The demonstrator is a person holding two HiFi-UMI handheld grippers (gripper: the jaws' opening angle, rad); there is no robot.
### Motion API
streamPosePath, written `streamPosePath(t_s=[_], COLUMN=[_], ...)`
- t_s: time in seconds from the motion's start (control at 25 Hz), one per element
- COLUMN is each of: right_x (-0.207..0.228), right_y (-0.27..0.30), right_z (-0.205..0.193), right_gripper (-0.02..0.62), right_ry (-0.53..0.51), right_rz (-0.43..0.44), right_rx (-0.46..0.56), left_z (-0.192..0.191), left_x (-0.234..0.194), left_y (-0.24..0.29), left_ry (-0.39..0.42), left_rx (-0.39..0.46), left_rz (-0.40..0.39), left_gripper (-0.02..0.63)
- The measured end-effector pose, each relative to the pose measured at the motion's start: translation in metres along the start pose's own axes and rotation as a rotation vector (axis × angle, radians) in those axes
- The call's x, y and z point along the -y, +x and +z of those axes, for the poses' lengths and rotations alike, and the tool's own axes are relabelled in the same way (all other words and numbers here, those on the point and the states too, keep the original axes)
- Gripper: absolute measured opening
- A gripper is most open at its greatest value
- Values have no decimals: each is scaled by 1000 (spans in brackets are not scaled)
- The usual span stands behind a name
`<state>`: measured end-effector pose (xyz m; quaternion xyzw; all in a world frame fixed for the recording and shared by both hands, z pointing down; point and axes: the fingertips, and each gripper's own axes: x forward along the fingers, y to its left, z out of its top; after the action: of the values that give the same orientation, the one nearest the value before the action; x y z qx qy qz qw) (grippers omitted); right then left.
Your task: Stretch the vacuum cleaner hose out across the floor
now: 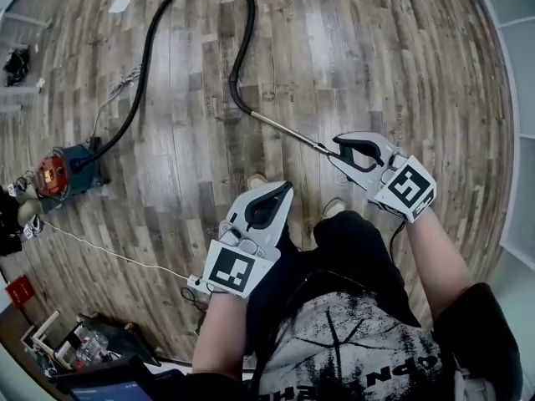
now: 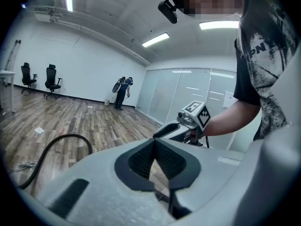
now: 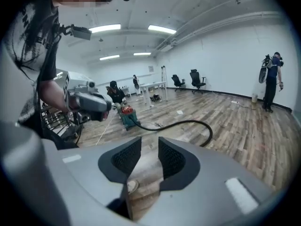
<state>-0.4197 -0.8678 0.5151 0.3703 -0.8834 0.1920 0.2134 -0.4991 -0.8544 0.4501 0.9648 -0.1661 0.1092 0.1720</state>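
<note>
A red and teal vacuum cleaner point(image 1: 63, 172) stands on the wooden floor at the left. Its black hose point(image 1: 150, 48) runs up in a wide loop and comes back down to a metal wand point(image 1: 284, 132). The wand's near end lies right at the tips of my right gripper point(image 1: 338, 153). Its jaws stand open, and in the right gripper view point(image 3: 149, 147) only floor and a shoe show between the pads. My left gripper point(image 1: 280, 189) hangs above the person's legs, shut and empty, its pads meeting in the left gripper view point(image 2: 153, 145).
A thin white cord point(image 1: 109, 253) crosses the floor to a power strip point(image 1: 198, 286). Boxes and clutter point(image 1: 84, 345) sit at the lower left, a paper sheet point(image 1: 119, 5) far off. A person point(image 2: 122, 91) stands by the glass wall; office chairs point(image 2: 40, 76) line the far wall.
</note>
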Motion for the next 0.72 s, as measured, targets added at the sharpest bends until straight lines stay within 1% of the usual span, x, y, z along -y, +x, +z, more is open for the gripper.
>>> streamPosePath(t_s=[0.08,0.16,0.24,0.32,0.36,0.4,0.48,0.56,0.64,0.72], right_x=[20,46,63,74,82,92,111,124,136,148], right_y=[25,51,85,125,146,168,211,250,284,311], right_z=[-33,-68,-119,-177,-206,-238,-307,-384,-456,-515], right_gripper=[159,166,186,211,234,245,265,286,295,295], right_ry=[-14,-28,-7,27,34,35,31,39,62,64], right_rz=[-29,-59,-47,-14,-7,-8,-17,-3,24,36], right_rx=[-46,-69,-123,-194,-229,-263,-341,-445,-545,-629], left_z=[-24,-52,-81,-115,-133,-151,-190,-226,-257,-280], left_x=[-14,-33,-50,-67,-76,-84,-98,-109,-120,-130], left_y=[12,28,43,59,70,80,97,110,116,116], left_ry=[-11,-29,-37,-30,-26,-23,-15,-20,-32,-37], left_rx=[2,1,-2,-12,-9,-5,-1,2,-4,-5], left_rz=[3,20,46,58,62,66,73,88,112,144], left_gripper=[0,0,0,0,0,0,0,0,0,0])
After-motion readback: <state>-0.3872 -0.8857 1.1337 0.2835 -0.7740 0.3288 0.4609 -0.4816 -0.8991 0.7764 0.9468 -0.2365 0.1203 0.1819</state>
